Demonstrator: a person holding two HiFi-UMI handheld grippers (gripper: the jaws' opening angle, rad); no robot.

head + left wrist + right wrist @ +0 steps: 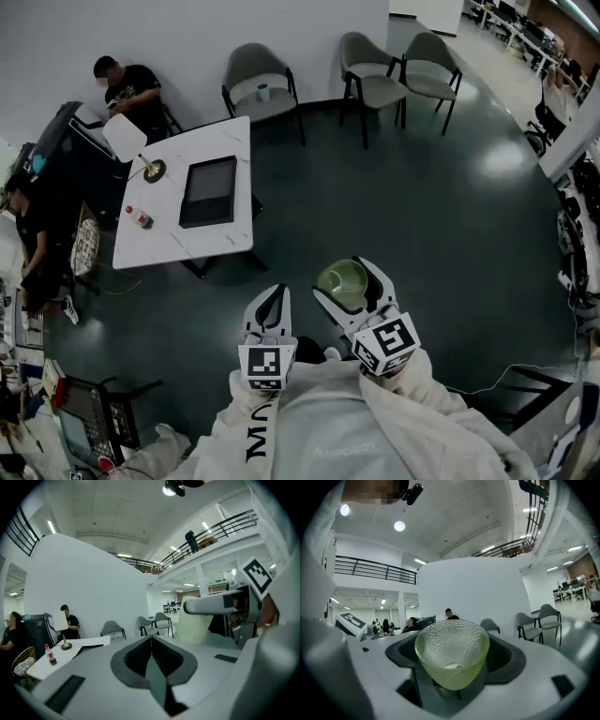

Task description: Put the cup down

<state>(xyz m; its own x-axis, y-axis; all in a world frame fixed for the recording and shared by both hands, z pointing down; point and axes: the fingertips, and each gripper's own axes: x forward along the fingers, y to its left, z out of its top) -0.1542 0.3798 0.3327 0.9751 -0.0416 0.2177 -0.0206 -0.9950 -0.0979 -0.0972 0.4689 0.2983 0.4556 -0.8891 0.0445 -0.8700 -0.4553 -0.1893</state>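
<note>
holding both tools out side by side above the dark floor (403,216), the person has the right gripper (345,277) clamped on a pale green dimpled glass cup (451,653) between wide-set jaws. the left gripper (270,295) is clenched empty, well apart from the white rectangular table (159,234).

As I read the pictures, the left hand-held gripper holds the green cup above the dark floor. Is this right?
Not quite. The right hand-held gripper holds the green cup, not the left one: the right gripper view shows the cup between its jaws. The left hand-held gripper is shut and empty. The cup is above the dark floor, as you say.
</note>
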